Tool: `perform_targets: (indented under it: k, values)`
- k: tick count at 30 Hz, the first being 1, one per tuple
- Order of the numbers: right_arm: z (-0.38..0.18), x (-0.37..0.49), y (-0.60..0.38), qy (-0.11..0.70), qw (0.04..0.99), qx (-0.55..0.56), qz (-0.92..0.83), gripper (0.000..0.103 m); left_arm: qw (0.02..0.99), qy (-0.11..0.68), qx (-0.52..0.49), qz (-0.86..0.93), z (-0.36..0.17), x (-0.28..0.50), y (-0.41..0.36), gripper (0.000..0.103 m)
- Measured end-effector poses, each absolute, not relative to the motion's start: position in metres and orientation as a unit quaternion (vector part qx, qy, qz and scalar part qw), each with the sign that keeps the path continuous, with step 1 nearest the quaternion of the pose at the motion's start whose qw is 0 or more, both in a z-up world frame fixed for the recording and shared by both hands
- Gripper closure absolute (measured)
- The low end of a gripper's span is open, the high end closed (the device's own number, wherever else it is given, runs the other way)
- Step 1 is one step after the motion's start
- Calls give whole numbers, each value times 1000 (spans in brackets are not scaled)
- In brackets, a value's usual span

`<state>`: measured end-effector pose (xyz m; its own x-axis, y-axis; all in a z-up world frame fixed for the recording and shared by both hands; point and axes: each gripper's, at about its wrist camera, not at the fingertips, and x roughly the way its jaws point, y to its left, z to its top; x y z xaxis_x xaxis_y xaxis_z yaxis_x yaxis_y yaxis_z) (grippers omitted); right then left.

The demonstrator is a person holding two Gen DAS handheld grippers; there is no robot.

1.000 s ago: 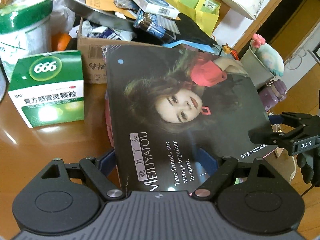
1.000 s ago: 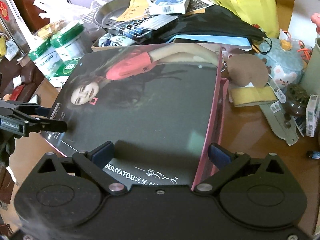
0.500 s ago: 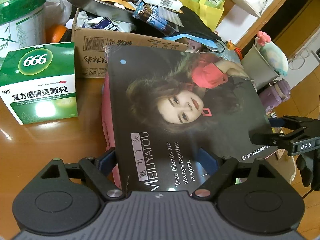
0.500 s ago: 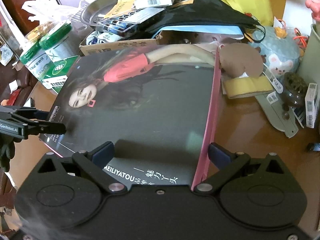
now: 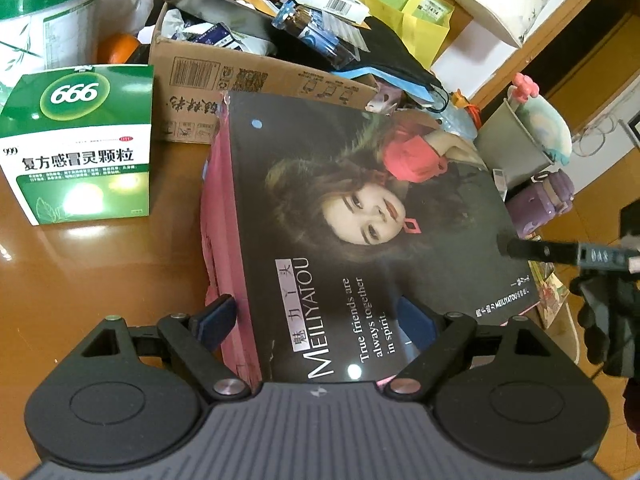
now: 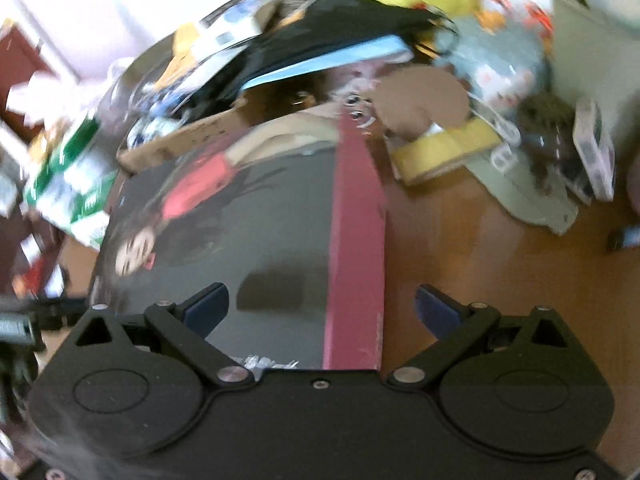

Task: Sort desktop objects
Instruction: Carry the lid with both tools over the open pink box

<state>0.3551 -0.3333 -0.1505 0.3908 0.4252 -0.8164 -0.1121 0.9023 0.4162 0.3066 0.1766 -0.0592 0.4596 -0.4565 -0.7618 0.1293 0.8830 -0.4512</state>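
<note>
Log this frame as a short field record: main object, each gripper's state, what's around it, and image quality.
main object: black gift box with pink sides, portrait lid, lying on the brown table
left gripper: open, fingers straddling the box's near end
right gripper: open, over the box's pink edge
behind box: cardboard carton full of clutter
left of box: green medicine box
image quality: right wrist view blurred, left wrist view sharp

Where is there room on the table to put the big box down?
Bare brown wooden tabletop lies left of the big dark portrait box, below the green-and-white medicine carton. More shows right of its pink side. Behind it, the brown cardboard box is piled high.
</note>
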Motion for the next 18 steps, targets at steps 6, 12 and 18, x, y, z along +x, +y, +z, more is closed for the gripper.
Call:
perform_targets:
  k: [6, 12, 18]
  values:
    - [-182, 366, -357, 552, 768, 286, 155, 3, 835, 489, -177, -179, -60, 306, 175, 16]
    - [-189, 361, -346, 563, 750, 295, 184, 6, 834, 485, -181, -193, -60, 303, 175, 16]
    - [-190, 359, -348, 570, 729, 323, 198, 7, 836, 479, -195, -184, -62, 305, 188, 16]
